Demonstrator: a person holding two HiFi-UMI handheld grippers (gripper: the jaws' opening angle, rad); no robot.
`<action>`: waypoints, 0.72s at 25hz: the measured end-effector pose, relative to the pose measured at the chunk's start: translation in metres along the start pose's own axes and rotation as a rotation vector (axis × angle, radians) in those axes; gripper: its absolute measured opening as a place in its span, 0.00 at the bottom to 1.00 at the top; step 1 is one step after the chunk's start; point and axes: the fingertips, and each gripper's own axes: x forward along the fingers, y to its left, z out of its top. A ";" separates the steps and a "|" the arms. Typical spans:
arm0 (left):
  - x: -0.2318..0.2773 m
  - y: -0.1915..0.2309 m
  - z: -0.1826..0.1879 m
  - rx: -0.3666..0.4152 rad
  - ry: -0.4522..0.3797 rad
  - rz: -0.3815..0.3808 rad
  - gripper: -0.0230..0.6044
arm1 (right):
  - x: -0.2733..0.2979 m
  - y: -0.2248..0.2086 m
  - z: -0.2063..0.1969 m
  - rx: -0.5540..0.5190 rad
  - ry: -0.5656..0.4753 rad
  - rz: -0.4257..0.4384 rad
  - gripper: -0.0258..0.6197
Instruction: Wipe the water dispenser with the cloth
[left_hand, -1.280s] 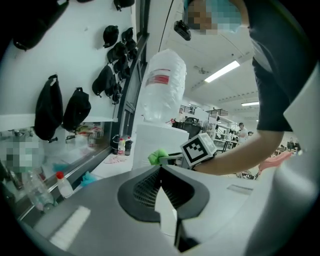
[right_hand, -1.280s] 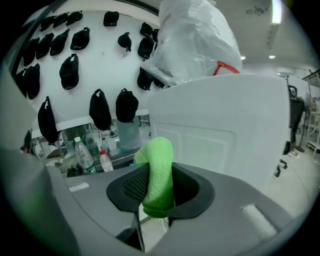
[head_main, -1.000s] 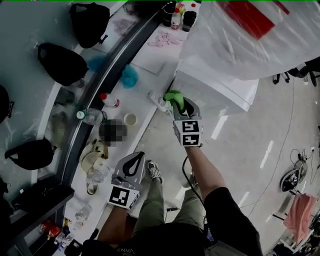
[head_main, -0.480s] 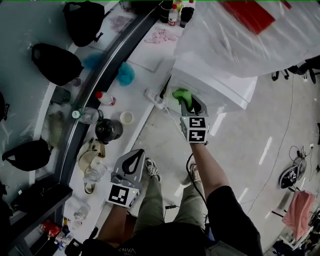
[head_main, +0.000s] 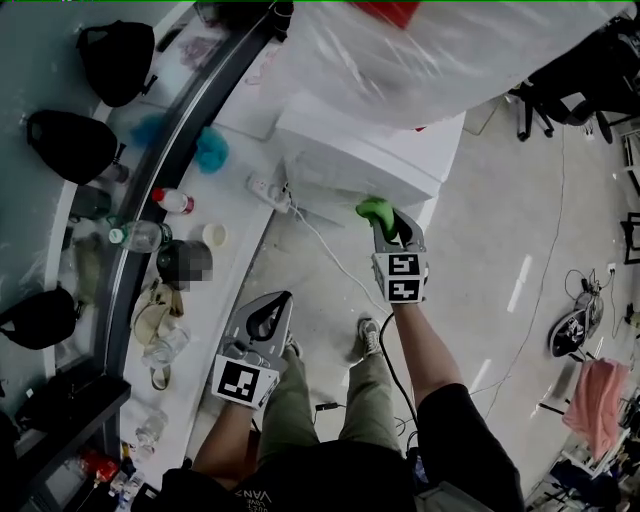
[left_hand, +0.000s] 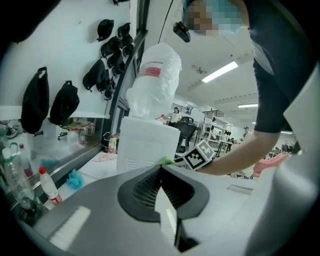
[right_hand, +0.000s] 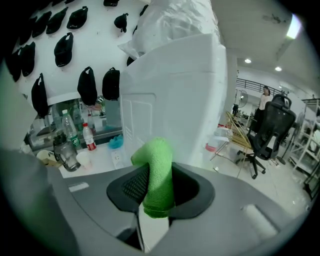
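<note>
Left tongs: hanging low above the person's left knee, well short of the dispenser, the two tips pressing together with nothing between them
Right tongs: reaching forward on the right, farther out than the left pair, and pinching the cloth
Cloth: standing up out of the right tongs as a folded green roll, its free end curling left toward the white panel ahead; from the head view it is lying at the near lower edge of the dispenser, though actual contact cannot be told
Water dispenser: standing just beyond the right tongs as a white box body, just beside the right edge of the bench
Water bottle: sitting on top of the dispenser, wearing a wrap of clear plastic
Bench: running along the left, carrying a white power strip near the dispenser, a pale cup, a red-capped bottle and a blue fluffy wad farther back
Black bags: hanging on the white wall at the far left, beyond the bench
</note>
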 end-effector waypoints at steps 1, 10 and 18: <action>0.005 -0.006 0.001 0.003 -0.002 -0.008 0.04 | -0.005 -0.007 -0.004 0.008 0.003 -0.008 0.22; 0.023 -0.034 0.002 -0.009 -0.004 -0.051 0.04 | -0.038 -0.027 -0.029 0.055 0.009 -0.024 0.22; 0.007 -0.011 -0.001 0.009 0.021 -0.045 0.04 | -0.009 0.054 -0.008 0.032 -0.047 0.098 0.22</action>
